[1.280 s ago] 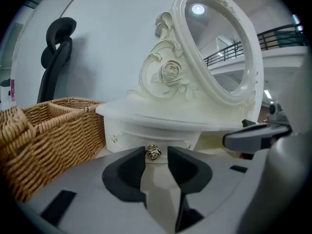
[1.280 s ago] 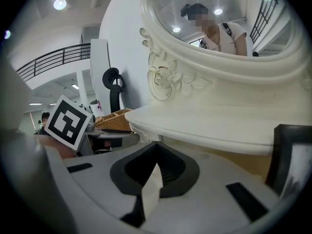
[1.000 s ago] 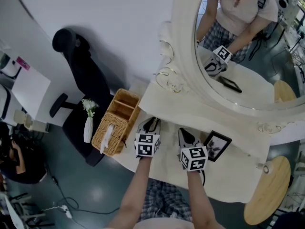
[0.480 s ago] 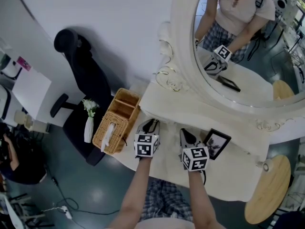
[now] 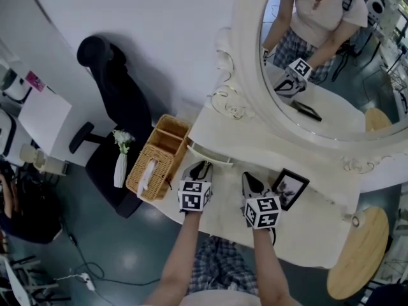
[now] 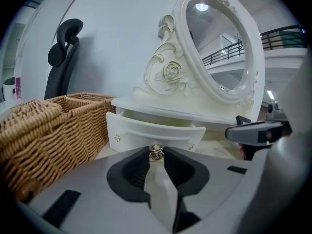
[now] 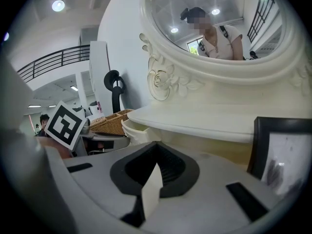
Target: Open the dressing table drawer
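Between the fingertips of the left gripper (image 6: 156,153) sits the small metal knob (image 6: 156,151) of the dressing table drawer (image 6: 146,132), and both pads are clamped on it from either side. Straight beyond those fingers, the curved white drawer front stands a little way out from under the shelf (image 6: 170,112), with a gap showing above it, so the drawer looks partly open with more travel to go. I judge it to be a light, stiff box that should slide on a straight, level pull. The knob is the only proper hold, but it is tiny, rounded and shiny. The pads could slip off if the pull tilts or jerks, and so slight a fitting may not take a sideways wrench. Just to the left of the fingers a wicker basket (image 6: 44,126) flanks the drawer's end, near it, though whether they touch I cannot tell. To their right the right gripper (image 7: 156,145) hovers over the table top (image 5: 319,231), its jaws drawn together with nothing between them. A black picture frame (image 7: 282,152) stands just to the right of its fingers. The oval mirror (image 6: 219,48) rises behind and above both. Nothing lies on the drawer's path back toward the person except the gripper itself. The basket and the idle right gripper are the nearest things it could graze. A vase of flowers (image 5: 120,166) and an office chair (image 5: 108,97) stand well apart, beyond the basket.
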`<state>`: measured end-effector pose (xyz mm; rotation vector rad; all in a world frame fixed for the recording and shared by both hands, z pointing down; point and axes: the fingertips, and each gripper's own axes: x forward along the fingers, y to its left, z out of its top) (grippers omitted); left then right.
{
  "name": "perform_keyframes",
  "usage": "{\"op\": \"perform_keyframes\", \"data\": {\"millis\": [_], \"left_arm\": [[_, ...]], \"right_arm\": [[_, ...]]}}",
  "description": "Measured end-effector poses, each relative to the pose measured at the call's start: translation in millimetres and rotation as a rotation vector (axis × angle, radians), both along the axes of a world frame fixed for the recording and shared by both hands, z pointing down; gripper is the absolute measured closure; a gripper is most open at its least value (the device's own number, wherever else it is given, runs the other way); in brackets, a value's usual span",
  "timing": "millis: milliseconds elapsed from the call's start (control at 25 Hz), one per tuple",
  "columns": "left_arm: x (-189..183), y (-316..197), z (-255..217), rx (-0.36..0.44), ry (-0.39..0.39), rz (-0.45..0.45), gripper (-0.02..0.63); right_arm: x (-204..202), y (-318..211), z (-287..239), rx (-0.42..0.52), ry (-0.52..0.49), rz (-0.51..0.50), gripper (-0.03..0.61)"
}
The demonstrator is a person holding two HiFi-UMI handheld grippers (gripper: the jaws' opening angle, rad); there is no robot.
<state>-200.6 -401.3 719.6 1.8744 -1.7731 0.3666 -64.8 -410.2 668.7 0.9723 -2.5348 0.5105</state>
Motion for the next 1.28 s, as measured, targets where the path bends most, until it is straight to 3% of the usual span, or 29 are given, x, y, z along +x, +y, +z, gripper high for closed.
{"op": "perform_keyframes", "data": {"millis": [640,800,880,960,1000,1280], "left_arm": [[-1,45,0,0.008,0.011,0.007,0.503],[1,45,-2,0.029,0.043,0.023,0.502],[2,45,-7,0.060,0.077,0.024,0.461],[2,47,-13,0.084,0.091,0.019,0.353],[2,48,-15,0.092,0.085,0.018,0.334],[3,52,-32,0.128,0.052,0.030,0.313]], "right_arm": [[3,12,-4,0.006,-0.007,-0.006,0.563],[2,14,-5,0.005,-0.009,-0.008,0.563],[1,14,-6,0.005,-0.011,-0.008,0.563],[2,13,-7,0.007,-0.013,-0.006,0.563],[2,13,-7,0.008,-0.015,-0.004,0.563],[7,10,-13,0.014,-0.027,0.012,0.563]]}}
